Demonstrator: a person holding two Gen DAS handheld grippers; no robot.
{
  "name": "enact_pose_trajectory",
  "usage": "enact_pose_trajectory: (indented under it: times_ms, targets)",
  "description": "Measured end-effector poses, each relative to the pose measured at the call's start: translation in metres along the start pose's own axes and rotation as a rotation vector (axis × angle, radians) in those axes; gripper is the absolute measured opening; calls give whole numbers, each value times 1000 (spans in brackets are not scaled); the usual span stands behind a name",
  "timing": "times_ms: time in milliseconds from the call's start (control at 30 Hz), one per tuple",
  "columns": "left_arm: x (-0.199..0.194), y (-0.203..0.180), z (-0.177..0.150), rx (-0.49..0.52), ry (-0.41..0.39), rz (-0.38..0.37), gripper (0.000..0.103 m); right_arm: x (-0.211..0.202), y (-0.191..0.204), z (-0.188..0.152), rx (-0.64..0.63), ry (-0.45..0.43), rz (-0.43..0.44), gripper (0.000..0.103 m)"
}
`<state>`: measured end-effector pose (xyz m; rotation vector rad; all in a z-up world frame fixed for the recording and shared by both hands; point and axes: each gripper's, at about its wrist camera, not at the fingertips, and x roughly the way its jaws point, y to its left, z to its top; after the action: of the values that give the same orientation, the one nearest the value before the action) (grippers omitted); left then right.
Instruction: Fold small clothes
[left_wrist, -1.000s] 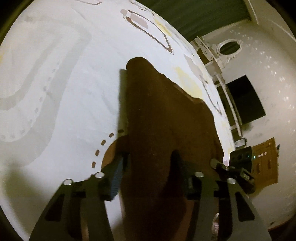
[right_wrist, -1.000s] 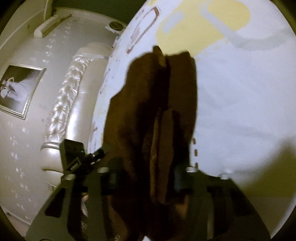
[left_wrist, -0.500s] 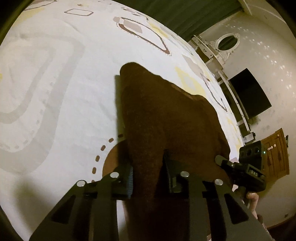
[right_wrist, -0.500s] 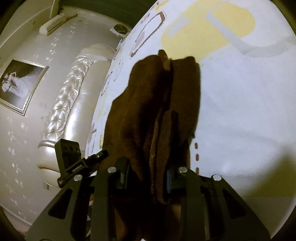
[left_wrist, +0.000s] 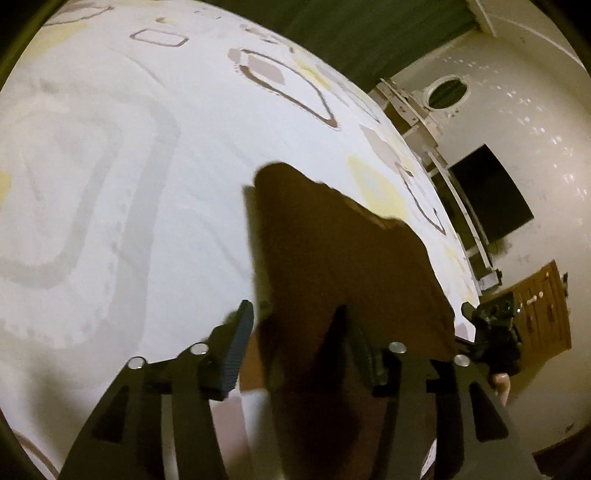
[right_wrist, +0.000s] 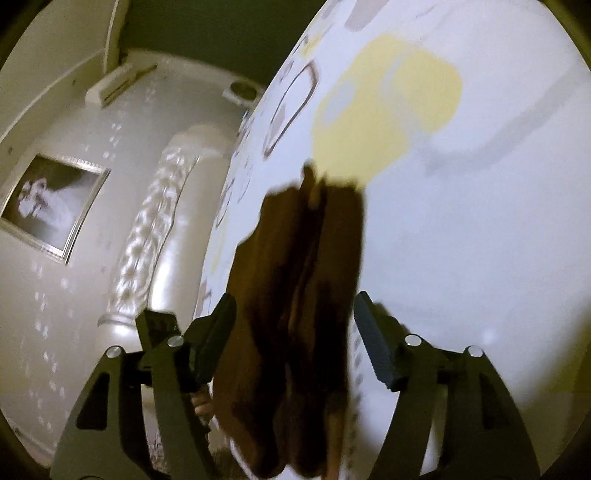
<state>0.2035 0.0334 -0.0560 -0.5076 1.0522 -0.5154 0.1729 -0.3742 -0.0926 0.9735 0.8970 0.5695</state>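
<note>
A small brown knitted garment (left_wrist: 340, 266) lies folded on the white patterned bedsheet (left_wrist: 110, 166). In the left wrist view my left gripper (left_wrist: 299, 336) is open, its fingers spread to either side of the garment's near end. In the right wrist view the same garment (right_wrist: 295, 295) shows as bunched folds, and my right gripper (right_wrist: 295, 325) is open with its fingers standing clear on both sides of the cloth. The right gripper's body also shows in the left wrist view (left_wrist: 495, 325) at the garment's far corner.
The bed's edge runs close along the garment's right side in the left wrist view. Beyond it stand a white shelf frame (left_wrist: 443, 155), a dark screen (left_wrist: 487, 199) and a wooden cabinet (left_wrist: 543, 310). A tufted headboard (right_wrist: 147, 236) and a framed picture (right_wrist: 48, 206) show in the right wrist view.
Both grippers were shut on the garment half a second ago and have opened. The garment has dropped onto the sheet between the fingers.
</note>
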Motion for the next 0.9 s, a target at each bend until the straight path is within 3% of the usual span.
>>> enact_pose_trajectory:
  times_ms: [200,333,367,400,433,567,900]
  targets:
    - [24,5,31,-31,17,-1,58,35,4,40,-29,23,-36,74]
    - [34,1,42,-13,13,17,60,58,13,48,-81,65,-46,75]
    - [35,0,42,-2,13,25,54,65,17,49,-101,88,-43,71]
    - [37,-2,43,19,12,47,44,72,21,49,-122,112,-51,47]
    - [41,-4,43,39,27,59,25,77,22,48,-125,129,-55,24]
    - [43,-9,44,91,19,111,18,84,27,45,-164,123,-46,23]
    - [56,-20,68,121,-12,216,17,83,30,60,-195,70,-35,22]
